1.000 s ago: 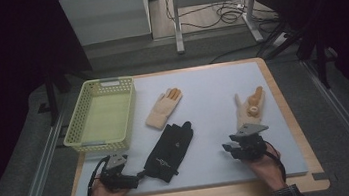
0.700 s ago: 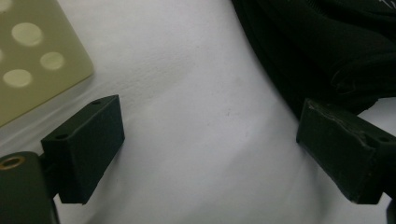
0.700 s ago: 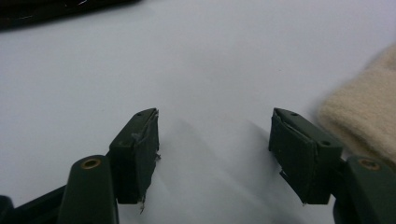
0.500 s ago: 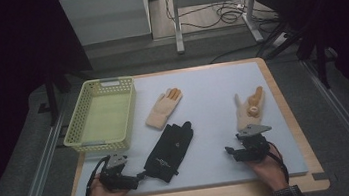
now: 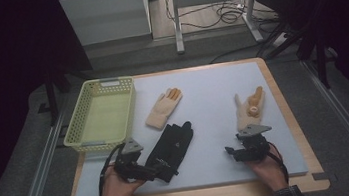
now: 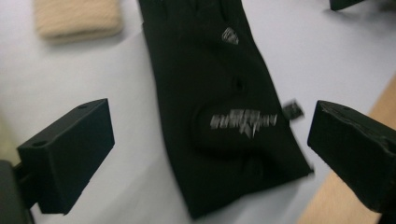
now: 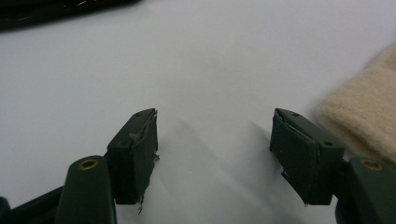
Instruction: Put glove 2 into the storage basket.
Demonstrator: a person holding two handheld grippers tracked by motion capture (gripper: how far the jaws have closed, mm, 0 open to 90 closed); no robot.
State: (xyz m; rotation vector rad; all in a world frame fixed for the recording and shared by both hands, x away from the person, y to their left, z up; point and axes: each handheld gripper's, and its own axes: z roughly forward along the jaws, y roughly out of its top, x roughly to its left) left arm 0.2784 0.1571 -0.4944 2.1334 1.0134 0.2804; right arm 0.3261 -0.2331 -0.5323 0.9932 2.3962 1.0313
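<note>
So in the high view there's a black glove (image 5: 173, 146) lying flat a bit left of centre in the lower half of the frame, on the pale mat (image 5: 213, 98) that covers the wooden table (image 5: 285, 114). The left gripper (image 5: 154, 172) sits at the glove's cuff end, lower left, and looks to be touching or just over the edge of it, hard to say which. In the left gripper view the jaws are spread wide, one at the left edge and one at the right edge, and the black glove (image 6: 219, 107) runs down the middle between them with its cuff toward the bottom, not pinched by either jaw.

The right gripper (image 5: 234, 152) is in the lower right of the high view, jaws also wide apart with just bare mat between them. A cream glove (image 5: 250, 109) lies just above it; in the right gripper view its cuff (image 7: 369, 121) sits just beyond the right-hand jaw, not between the two.

Another cream glove (image 5: 163, 108) is up around the centre, and a yellow basket (image 5: 101, 114) sits on the left side, well apart from both grippers.
</note>
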